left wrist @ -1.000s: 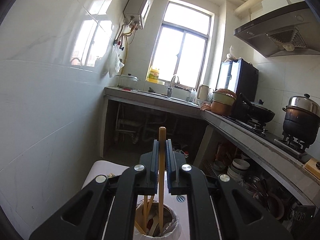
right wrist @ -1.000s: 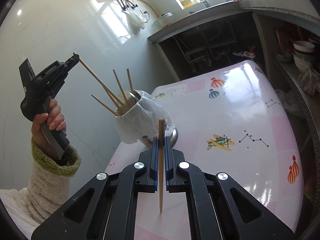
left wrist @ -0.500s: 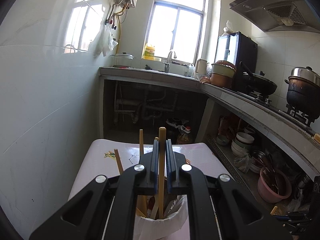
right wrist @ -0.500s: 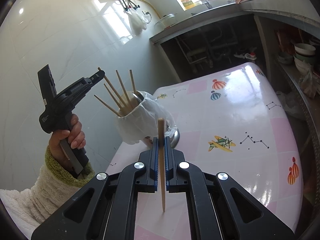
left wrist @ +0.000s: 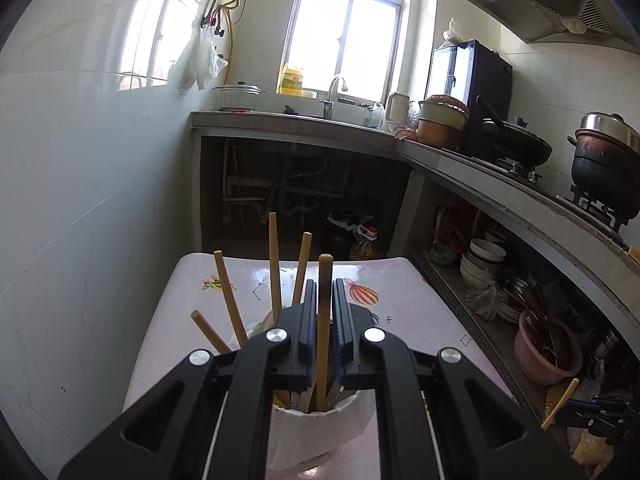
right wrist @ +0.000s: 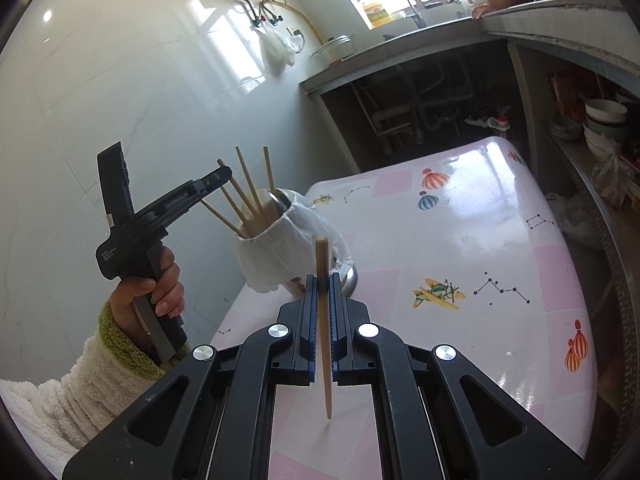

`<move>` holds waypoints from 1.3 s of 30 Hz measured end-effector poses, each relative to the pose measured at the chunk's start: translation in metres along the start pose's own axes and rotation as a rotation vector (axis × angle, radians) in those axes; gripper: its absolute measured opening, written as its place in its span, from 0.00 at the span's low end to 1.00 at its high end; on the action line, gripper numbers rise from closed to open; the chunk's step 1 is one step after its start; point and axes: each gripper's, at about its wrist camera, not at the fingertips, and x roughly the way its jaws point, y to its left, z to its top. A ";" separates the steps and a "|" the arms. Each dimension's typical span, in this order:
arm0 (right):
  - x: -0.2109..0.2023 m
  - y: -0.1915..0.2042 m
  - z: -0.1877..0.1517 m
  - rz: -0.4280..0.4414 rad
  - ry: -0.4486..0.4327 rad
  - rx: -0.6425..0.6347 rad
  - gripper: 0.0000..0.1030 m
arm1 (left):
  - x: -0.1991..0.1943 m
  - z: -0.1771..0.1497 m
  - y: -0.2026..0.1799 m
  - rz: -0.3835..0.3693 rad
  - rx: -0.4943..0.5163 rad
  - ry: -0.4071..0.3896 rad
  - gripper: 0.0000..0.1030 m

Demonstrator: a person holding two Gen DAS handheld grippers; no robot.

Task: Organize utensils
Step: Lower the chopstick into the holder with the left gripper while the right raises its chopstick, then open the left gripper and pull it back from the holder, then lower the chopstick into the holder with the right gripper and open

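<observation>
Window (left wrist: 346, 38): straight ahead of my left tool, bright, above the sink tap (left wrist: 335, 92).
Yellow bottle (left wrist: 292, 79): on the sill, ahead.
Range hood (left wrist: 552, 4): upper right.
Black pot (left wrist: 604, 160): far right, on the stove.
Pink basin (left wrist: 546, 354): low right, under the counter.

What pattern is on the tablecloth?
Pink-and-white checks with balloons, planes and constellations on the tablecloth; right wrist view shows it best.

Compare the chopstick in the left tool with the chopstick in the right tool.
The left tool holds its chopstick with the lower end already inside the utensil cup, among other chopsticks; the right tool holds its chopstick in the open, the tip above the table. The left one stands nearly straight between the fingers; the right one tilts slightly. Both are plain wood, each clamped mid-length.
</observation>
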 end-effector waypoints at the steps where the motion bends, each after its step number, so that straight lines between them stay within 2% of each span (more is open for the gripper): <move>1: -0.001 0.001 0.001 -0.001 -0.003 -0.003 0.04 | -0.002 0.000 0.001 0.000 -0.001 0.000 0.24; 4: -0.004 0.005 0.006 -0.005 -0.014 -0.016 0.04 | -0.016 0.000 0.003 -0.005 -0.007 -0.028 0.42; 7: -0.009 0.012 0.016 -0.010 -0.038 -0.042 0.04 | -0.032 0.000 0.004 -0.008 -0.015 -0.054 0.54; 10: -0.016 0.023 0.032 -0.013 -0.077 -0.079 0.04 | -0.050 -0.001 0.008 -0.009 -0.034 -0.073 0.64; 16: -0.032 0.052 0.079 -0.011 -0.195 -0.170 0.04 | -0.086 -0.018 0.021 0.018 -0.054 -0.090 0.76; 20: -0.035 0.073 0.114 0.008 -0.272 -0.226 0.04 | -0.104 -0.040 0.036 0.055 -0.072 -0.074 0.80; 26: -0.005 0.093 0.154 0.056 -0.304 -0.245 0.04 | -0.118 -0.079 0.061 0.105 -0.119 -0.003 0.85; 31: 0.043 0.100 0.167 0.038 -0.268 -0.263 0.04 | -0.123 -0.108 0.078 0.147 -0.144 0.056 0.86; 39: 0.104 0.097 0.149 -0.035 -0.164 -0.295 0.04 | -0.131 -0.120 0.092 0.171 -0.149 0.051 0.89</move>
